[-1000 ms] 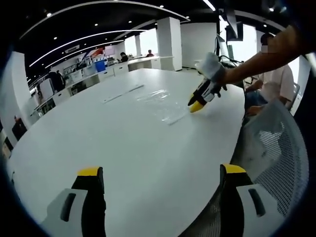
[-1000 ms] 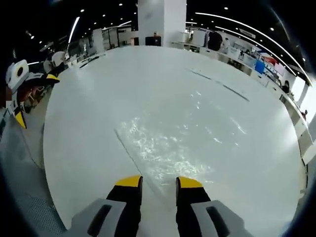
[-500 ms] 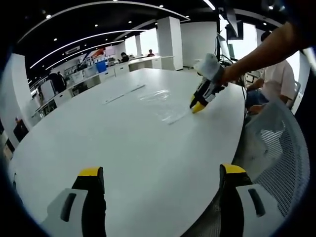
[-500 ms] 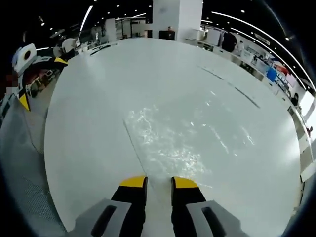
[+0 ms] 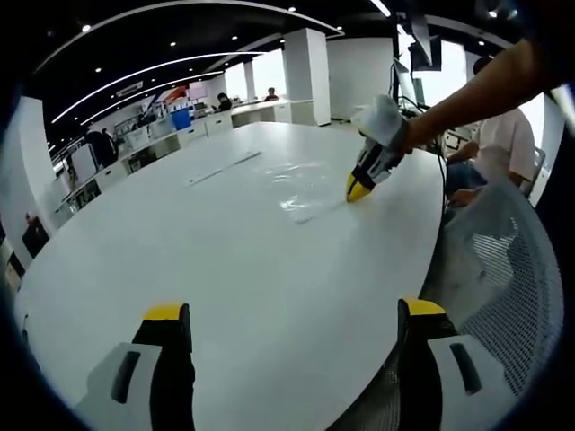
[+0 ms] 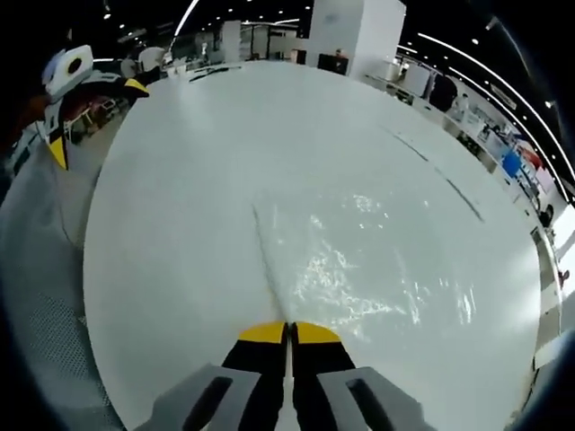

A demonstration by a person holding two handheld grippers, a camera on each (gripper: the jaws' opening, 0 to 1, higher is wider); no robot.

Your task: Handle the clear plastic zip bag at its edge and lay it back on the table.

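The right gripper (image 6: 289,330) is pinching the zip bag (image 6: 359,269) at its near edge on the white table (image 6: 180,180), left gripper (image 5: 287,314) hanging wide open, and that film's probably floppy, light and slippery.

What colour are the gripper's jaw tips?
Yellow on black, clearest on the right gripper in its own view.

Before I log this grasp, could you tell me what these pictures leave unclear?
- Right gripper view: the right gripper has its jaws together at the zip bag edge; its tips hide the pinched spot.
- Left gripper view: bag outline lost in glare on the table.
- Bag contents: too transparent to tell.
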